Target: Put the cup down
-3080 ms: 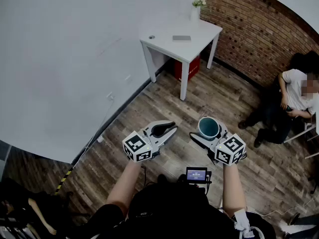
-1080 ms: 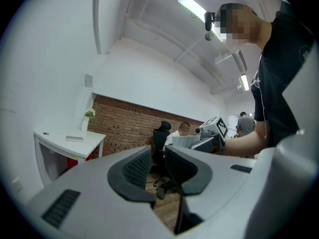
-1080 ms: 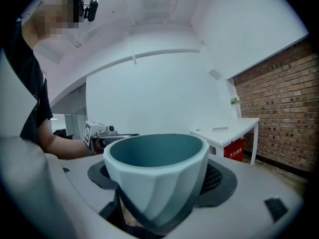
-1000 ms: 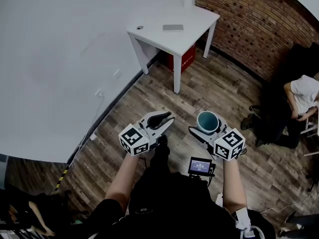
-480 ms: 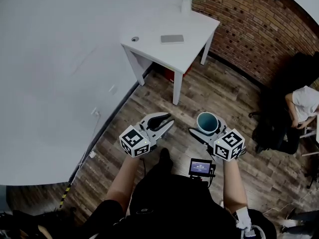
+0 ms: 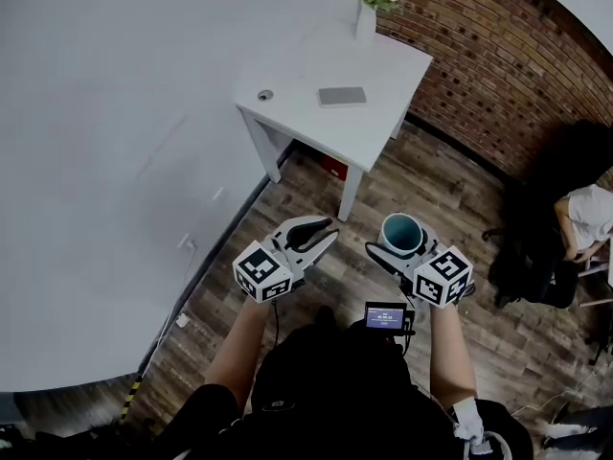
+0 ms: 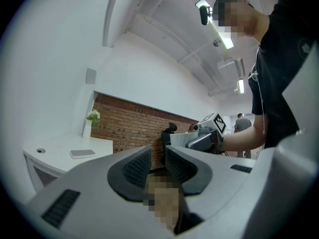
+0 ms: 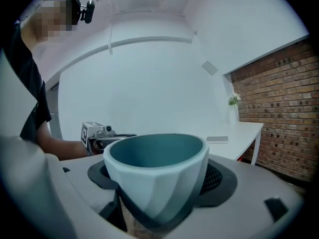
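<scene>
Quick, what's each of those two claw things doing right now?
Left gripper: jaws a narrow gap apart, nothing between them.
Right gripper: closed on the cup, held upright.

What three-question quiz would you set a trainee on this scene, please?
1. Which gripper holds the cup? A: left. B: right. C: neither.
2. True or false: the cup already stands on the white table.
3. Fill in: the vase of flowers stands at the table corner nearest the ___ wall.

Key
1. B: the right gripper has its jaws closed on the cup, upright.
2. False: it is held above the floor, short of the table.
3. brick
</scene>
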{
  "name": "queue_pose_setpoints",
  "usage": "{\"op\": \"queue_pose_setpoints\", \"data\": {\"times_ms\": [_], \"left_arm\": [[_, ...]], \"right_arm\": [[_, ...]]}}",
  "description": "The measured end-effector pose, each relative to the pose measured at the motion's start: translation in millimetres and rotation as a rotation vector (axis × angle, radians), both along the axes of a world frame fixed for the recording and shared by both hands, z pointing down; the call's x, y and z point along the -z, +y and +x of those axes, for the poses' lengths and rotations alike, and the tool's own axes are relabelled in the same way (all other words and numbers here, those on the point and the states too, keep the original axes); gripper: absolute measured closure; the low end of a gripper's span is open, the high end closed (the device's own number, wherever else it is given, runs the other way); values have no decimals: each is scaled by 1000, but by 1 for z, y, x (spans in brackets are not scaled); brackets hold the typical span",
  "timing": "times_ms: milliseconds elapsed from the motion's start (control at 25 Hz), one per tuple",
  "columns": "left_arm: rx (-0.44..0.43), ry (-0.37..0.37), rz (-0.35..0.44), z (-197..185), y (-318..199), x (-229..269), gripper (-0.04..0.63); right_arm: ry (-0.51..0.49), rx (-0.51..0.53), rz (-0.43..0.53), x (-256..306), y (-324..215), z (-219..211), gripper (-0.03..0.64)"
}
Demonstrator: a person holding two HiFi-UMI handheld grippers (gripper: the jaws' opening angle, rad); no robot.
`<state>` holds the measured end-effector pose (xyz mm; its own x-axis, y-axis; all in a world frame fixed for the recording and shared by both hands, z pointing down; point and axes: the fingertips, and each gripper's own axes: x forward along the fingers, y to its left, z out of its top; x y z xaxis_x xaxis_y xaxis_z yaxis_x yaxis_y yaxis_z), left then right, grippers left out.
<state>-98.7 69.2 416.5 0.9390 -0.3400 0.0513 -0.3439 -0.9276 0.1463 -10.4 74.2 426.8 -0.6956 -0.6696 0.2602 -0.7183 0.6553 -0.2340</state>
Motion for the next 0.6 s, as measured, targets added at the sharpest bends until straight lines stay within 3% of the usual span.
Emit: {"op": "queue_pose_setpoints", "data": {"times_ms": [600], "left_arm": [[1,6,-16,-6,-56,-9,517]], "right_arm": [[-4,-18,-9,-7,-58,-2,209]]}}
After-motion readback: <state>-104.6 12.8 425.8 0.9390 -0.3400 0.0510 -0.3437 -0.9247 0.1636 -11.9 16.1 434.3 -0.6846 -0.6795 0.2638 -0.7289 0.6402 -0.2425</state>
